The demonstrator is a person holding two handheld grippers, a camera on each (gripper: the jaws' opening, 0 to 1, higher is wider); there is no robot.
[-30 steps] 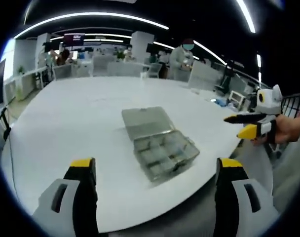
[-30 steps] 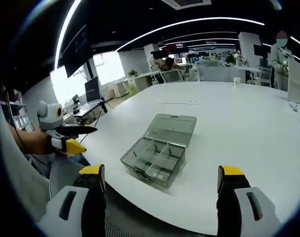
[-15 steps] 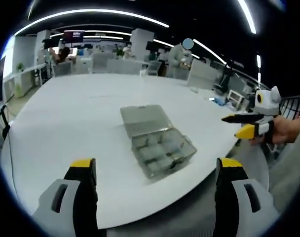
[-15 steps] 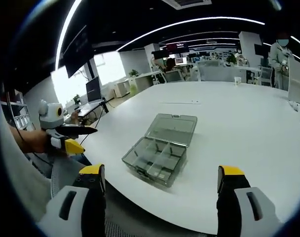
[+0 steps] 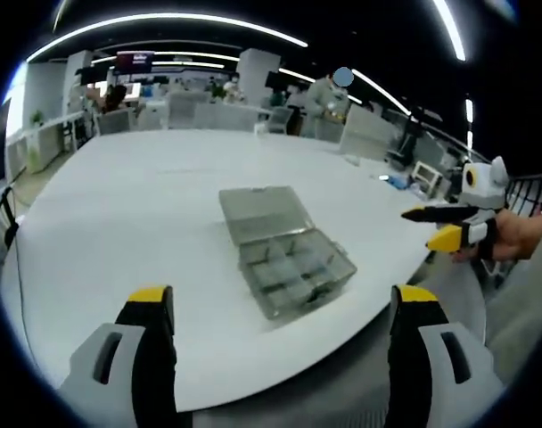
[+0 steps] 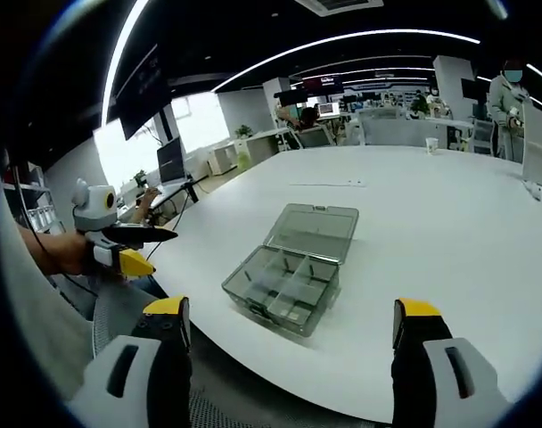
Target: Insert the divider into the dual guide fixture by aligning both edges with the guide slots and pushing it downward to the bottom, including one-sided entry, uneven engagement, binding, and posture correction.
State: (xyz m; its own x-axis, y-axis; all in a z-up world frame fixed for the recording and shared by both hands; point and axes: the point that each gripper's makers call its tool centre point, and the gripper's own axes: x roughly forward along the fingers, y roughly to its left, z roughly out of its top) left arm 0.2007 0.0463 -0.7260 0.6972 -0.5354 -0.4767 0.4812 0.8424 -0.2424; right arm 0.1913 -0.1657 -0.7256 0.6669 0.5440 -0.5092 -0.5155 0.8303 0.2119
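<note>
We hold the left gripper (image 5: 275,308) and right gripper (image 6: 289,321) with jaws spread and empty, well short of the open compartment box (image 6: 291,270) on the table (image 6: 449,223); insertion appears unstarted.

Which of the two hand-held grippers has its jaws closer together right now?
The right hand-held gripper, seen at the right edge of the left gripper view: its yellow-tipped jaws sit nearly together. The left hand-held gripper holds its jaws wide apart, short of the clear plastic box.
</note>
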